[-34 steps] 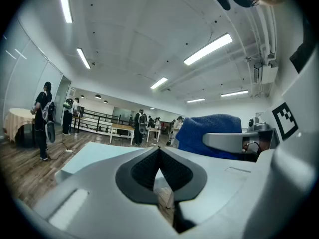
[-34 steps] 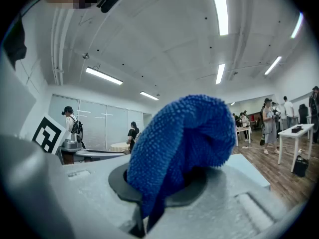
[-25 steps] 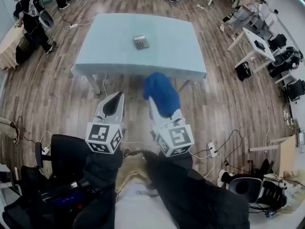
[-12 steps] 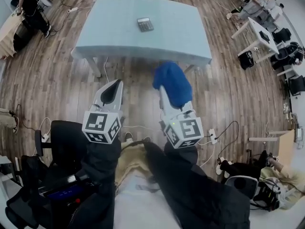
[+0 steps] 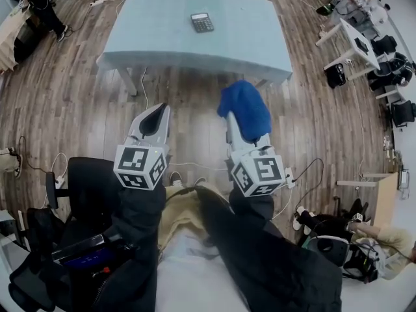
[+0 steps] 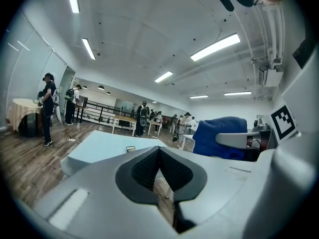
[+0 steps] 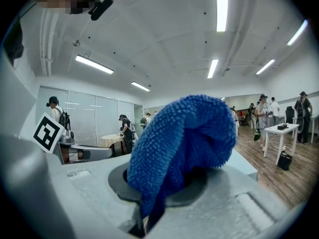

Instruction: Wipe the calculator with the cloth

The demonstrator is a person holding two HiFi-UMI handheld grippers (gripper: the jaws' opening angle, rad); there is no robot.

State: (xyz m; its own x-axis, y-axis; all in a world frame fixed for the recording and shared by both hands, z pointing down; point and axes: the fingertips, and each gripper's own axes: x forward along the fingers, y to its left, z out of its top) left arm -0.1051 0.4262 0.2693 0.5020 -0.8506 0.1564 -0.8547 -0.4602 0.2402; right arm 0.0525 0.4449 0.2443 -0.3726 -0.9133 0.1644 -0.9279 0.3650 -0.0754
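Calculator on pale-blue table, wood floor; right tool clamps cloth; left tool apparently closed.

I am holding two pale grey grippers; my left gripper is showing black ribbed pads, and its cube is wearing black square markers on white. In my right gripper the cloth is showing a deep, even royal blue with a nubby weave. Well ahead of both, the calculator is looking dark grey with a paler screen strip, on a pale blue-green table. Under the grippers the floor is running in brown wood-grain planks
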